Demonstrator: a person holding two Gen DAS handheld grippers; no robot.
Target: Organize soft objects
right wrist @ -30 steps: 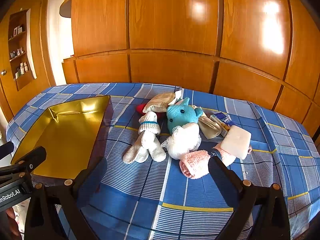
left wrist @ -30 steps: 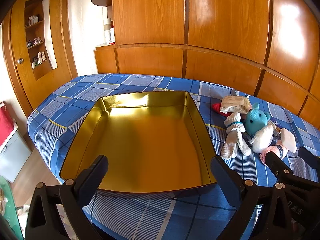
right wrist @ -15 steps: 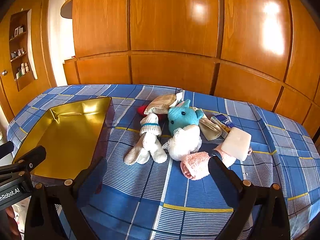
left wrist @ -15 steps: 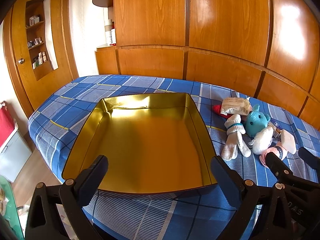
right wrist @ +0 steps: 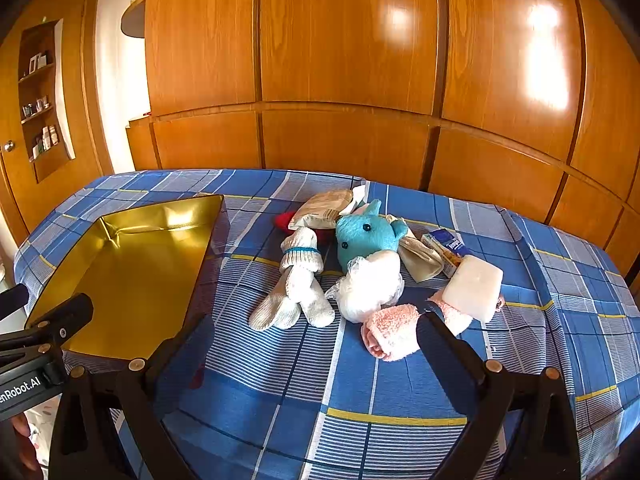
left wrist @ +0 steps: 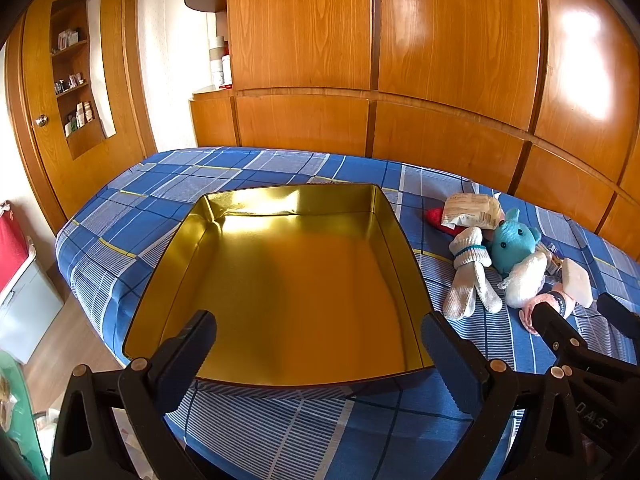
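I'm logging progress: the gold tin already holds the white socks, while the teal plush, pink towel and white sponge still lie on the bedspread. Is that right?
Not quite. The gold tin holds nothing; the left wrist view shows its whole floor bare. The white socks lie on the bedspread with the teal plush, pink towel and white sponge, as the right wrist view shows.

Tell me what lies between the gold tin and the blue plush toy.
In the right wrist view, a white sock pair lies on the bedspread between the gold tin and the blue plush toy; otherwise only bare blue plaid bedspread.
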